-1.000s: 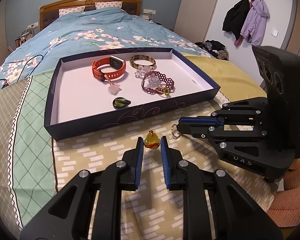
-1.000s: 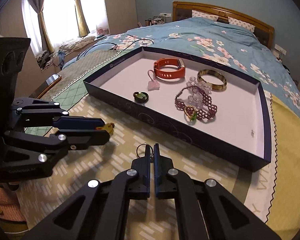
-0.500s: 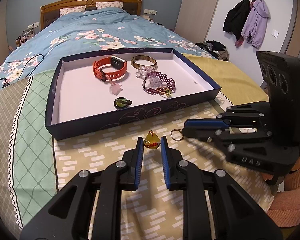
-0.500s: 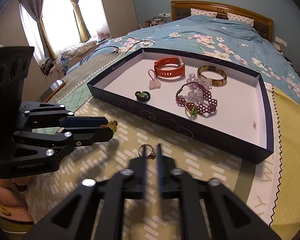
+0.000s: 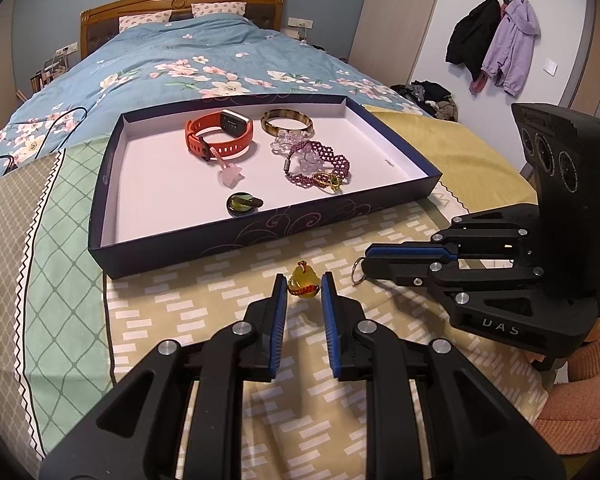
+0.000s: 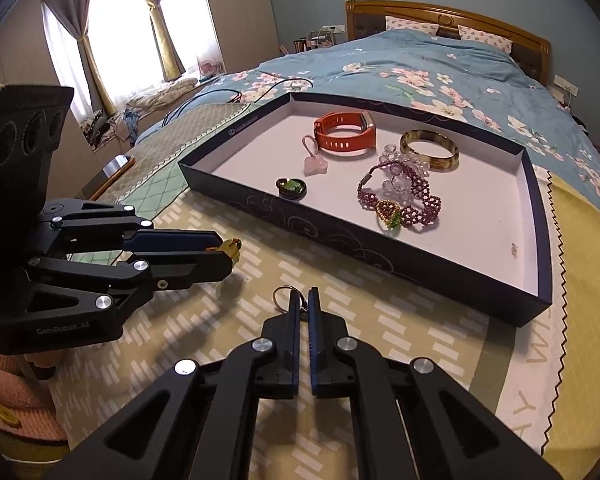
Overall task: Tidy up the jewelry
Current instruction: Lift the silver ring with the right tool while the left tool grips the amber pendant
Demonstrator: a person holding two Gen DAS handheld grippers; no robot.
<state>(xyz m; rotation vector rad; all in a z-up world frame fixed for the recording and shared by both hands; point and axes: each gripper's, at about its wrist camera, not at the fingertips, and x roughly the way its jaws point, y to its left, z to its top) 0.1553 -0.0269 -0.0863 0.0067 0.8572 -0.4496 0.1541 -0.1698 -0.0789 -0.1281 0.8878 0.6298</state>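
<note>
A dark blue tray (image 5: 260, 236) (image 6: 340, 236) with a white floor lies on the bed. In it are an orange watch (image 5: 220, 136), a brown bangle (image 5: 287, 124), a purple beaded bracelet (image 5: 318, 166), a pink charm (image 5: 231, 176) and a round green pendant (image 5: 242, 205). In front of the tray, my left gripper (image 5: 303, 286) (image 6: 224, 254) is shut on a yellow pendant (image 5: 305, 278) (image 6: 231, 246). To its right, my right gripper (image 6: 303, 294) (image 5: 366, 264) is shut on a small metal ring (image 6: 282, 294) (image 5: 357, 272), which sticks out at the tips.
The tray rests on a beige brick-patterned cloth (image 5: 220, 300) over a green and grey blanket (image 5: 60, 240). Behind it spreads a blue floral duvet (image 5: 220, 60), with a black cable (image 5: 40, 128) at the left. A pink sleeve (image 5: 580, 380) shows at the right.
Half a second ago the right gripper's jaws stood slightly apart behind the ring; now they are shut on it again. The left gripper has kept still with the yellow pendant.
</note>
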